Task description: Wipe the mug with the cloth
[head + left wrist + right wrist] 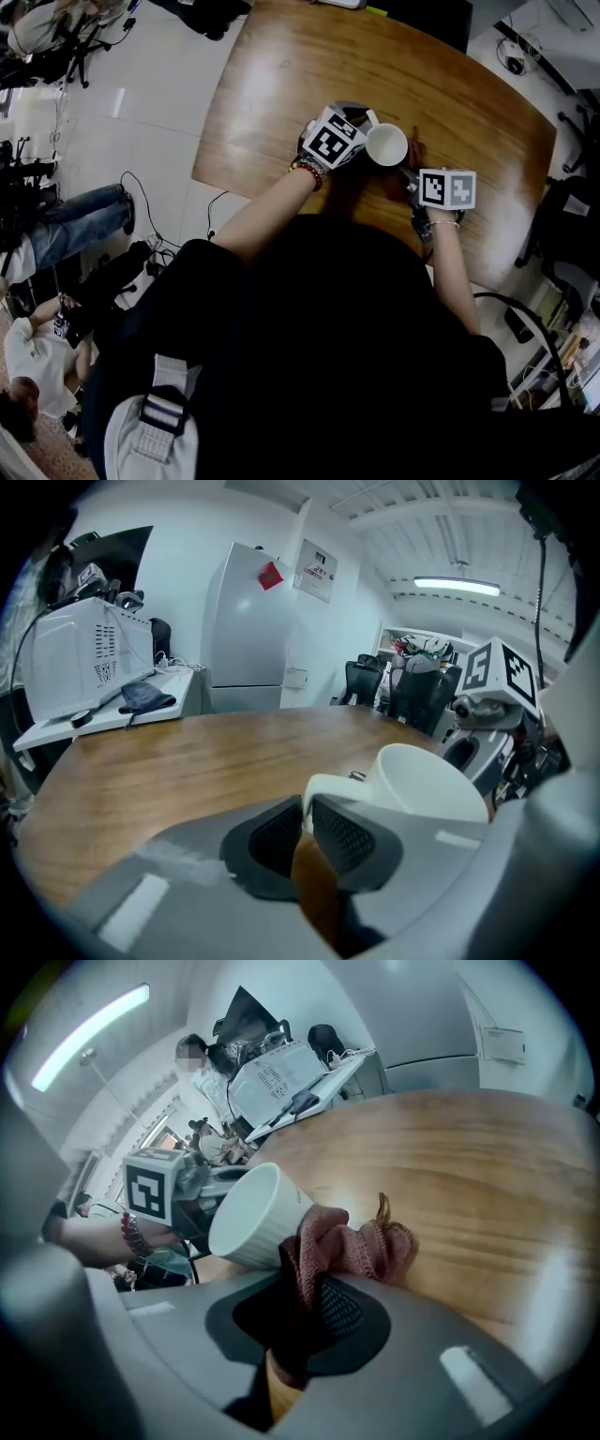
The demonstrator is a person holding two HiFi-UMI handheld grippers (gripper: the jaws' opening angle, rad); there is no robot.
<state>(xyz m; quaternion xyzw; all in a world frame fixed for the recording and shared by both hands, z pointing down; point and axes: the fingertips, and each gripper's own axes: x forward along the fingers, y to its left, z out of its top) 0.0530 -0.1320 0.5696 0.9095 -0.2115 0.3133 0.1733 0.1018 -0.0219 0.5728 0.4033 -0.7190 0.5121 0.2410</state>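
A white mug (386, 144) hangs tilted above the wooden table (281, 84), its mouth turned up towards the head view. My left gripper (307, 810) is shut on the mug's handle (330, 785), and the mug's body (424, 785) lies just beyond the jaws to the right. My right gripper (305, 1288) is shut on a reddish-brown cloth (352, 1246). The cloth bunches out past the jaws and presses against the mug's outer wall (253, 1218) near its base. In the head view the two marker cubes (333, 139) (446, 187) flank the mug.
The table's near edge runs just under my forearms. A white appliance (84, 658) stands on a side shelf, with a white refrigerator (248, 630) and office chairs (412, 691) behind the table. People (56, 225) sit on the floor at the left, among cables.
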